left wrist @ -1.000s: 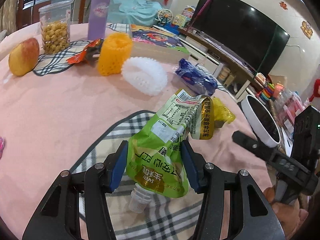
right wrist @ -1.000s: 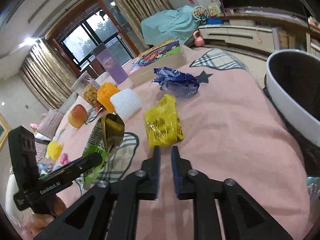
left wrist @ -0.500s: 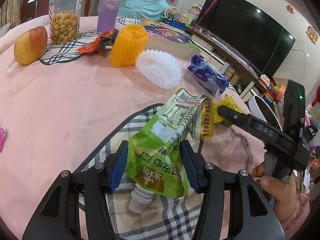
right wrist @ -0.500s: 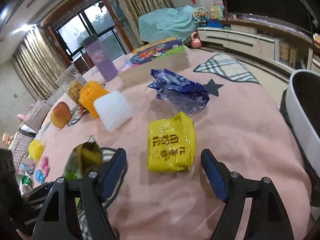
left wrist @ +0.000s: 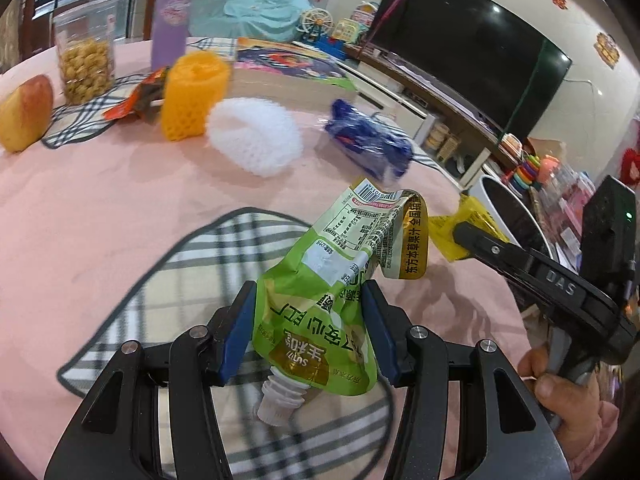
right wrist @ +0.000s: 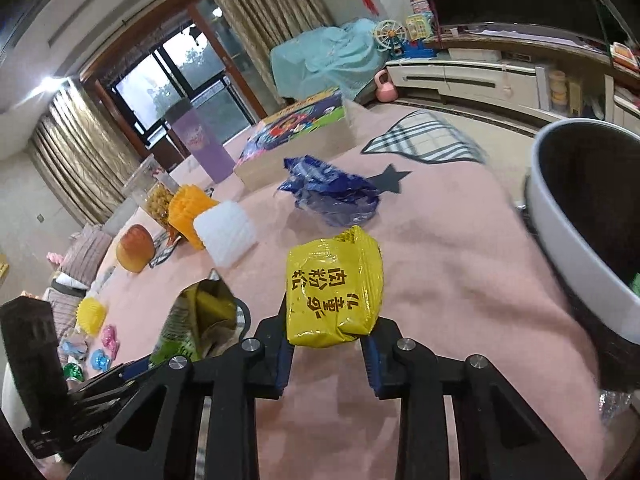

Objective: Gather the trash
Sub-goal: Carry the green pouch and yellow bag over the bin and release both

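My left gripper [left wrist: 308, 292] is shut on a crumpled green drink pouch [left wrist: 320, 320], spout end toward the camera, held above a plaid mat [left wrist: 160, 280]. The same pouch [right wrist: 196, 320] shows at the lower left of the right wrist view. My right gripper [right wrist: 328, 332] has a yellow snack packet [right wrist: 334, 280] between its blue pads, and its jaws are closing onto the packet's near end. In the left wrist view the right gripper [left wrist: 460, 232] reaches in from the right onto that yellow packet [left wrist: 476, 220], with a hand on its handle.
A white bin [right wrist: 568, 248] with a dark inside stands at the table's right edge. On the pink tablecloth lie a blue wrapper [right wrist: 332, 196], a white foam net [right wrist: 226, 236], an orange foam net [right wrist: 188, 208], an apple [right wrist: 134, 248], a red wrapper [left wrist: 136, 100], a snack jar, a purple bottle and a flat box.
My right gripper opened wide, moved forward around the yellow packet and closed on it. In the left wrist view the right gripper came in over the packet. The left still holds the pouch.
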The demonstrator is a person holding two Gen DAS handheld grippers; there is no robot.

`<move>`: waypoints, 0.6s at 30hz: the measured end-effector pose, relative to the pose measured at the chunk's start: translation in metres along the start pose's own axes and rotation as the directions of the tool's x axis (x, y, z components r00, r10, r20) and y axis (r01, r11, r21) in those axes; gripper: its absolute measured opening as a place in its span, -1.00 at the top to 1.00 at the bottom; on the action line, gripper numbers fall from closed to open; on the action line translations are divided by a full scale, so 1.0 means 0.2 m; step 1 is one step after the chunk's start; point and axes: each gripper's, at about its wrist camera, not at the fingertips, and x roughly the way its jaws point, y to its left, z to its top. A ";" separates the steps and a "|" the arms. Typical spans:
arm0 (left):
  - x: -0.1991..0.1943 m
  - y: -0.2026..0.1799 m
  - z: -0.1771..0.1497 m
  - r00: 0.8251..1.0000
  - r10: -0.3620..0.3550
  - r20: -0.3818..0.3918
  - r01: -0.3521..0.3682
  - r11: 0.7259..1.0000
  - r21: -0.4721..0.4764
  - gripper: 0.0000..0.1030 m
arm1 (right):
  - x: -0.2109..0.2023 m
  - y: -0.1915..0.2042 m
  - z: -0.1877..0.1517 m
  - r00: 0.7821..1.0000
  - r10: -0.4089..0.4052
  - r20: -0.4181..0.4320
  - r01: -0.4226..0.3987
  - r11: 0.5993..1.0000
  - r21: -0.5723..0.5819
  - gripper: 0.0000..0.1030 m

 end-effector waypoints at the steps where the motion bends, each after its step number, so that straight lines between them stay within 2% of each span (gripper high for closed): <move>1: 0.01 -0.03 0.00 1.000 -0.004 -0.002 0.004 1.000 0.009 -0.01 | -0.02 -0.01 0.00 1.000 -0.001 0.004 0.001 1.000 0.003 0.43; 10: 0.05 -0.29 0.03 0.999 -0.042 -0.011 0.043 0.994 0.096 -0.01 | -0.27 -0.17 0.01 0.997 -0.038 0.072 0.036 0.999 0.038 0.43; 18: 0.10 -0.51 0.06 0.997 -0.067 -0.024 0.070 0.984 0.166 -0.01 | -0.41 -0.31 0.02 0.990 -0.081 0.117 0.072 0.994 0.079 0.43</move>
